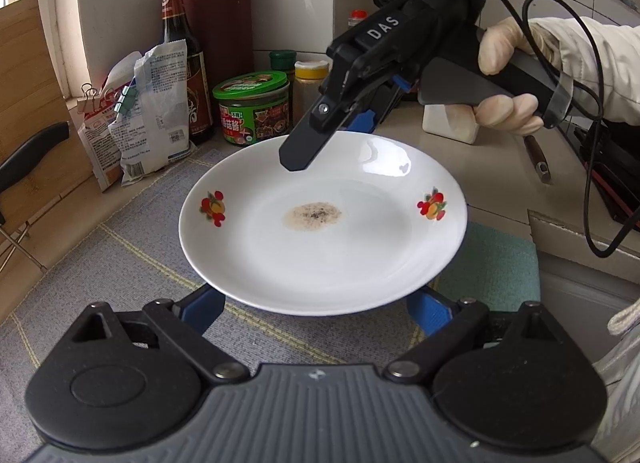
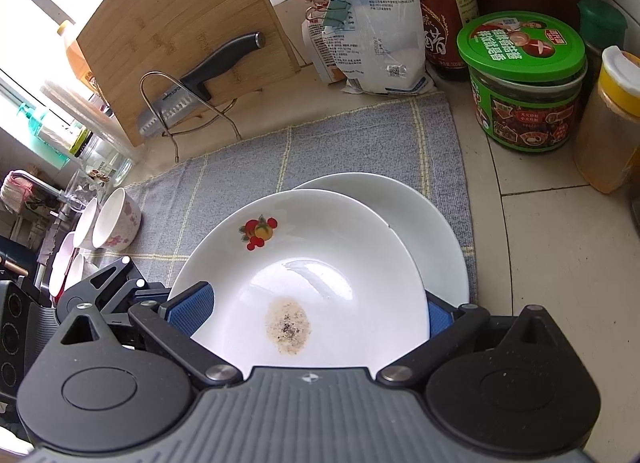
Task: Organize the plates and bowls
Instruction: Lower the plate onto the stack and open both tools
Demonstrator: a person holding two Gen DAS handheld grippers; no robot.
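A white plate (image 1: 320, 255) (image 2: 320, 247) with fruit decals and a brown stain in its middle hangs above the grey mat (image 1: 120, 263). My left gripper (image 1: 314, 305) has its jaws wide apart, and both blue fingers (image 1: 200, 309) run under the plate's near rim, their tips hidden. My right gripper (image 1: 326, 145) (image 2: 316, 311) straddles the far rim. One finger lies over the plate and the other goes below it, with the jaws wide. Whether its pads press the plate is unclear. A second, plain white plate (image 2: 432, 231) lies on the mat beneath.
Floral bowls (image 2: 116, 223) stand off the mat's left end. A cutting board (image 2: 180, 23) with a knife (image 2: 208, 71) leans behind. A bag (image 1: 156, 111), a dark bottle (image 1: 180, 43), a green-lidded jar (image 1: 252, 111) and spice jars line the wall. A teal cloth (image 1: 492, 263) lies at the right.
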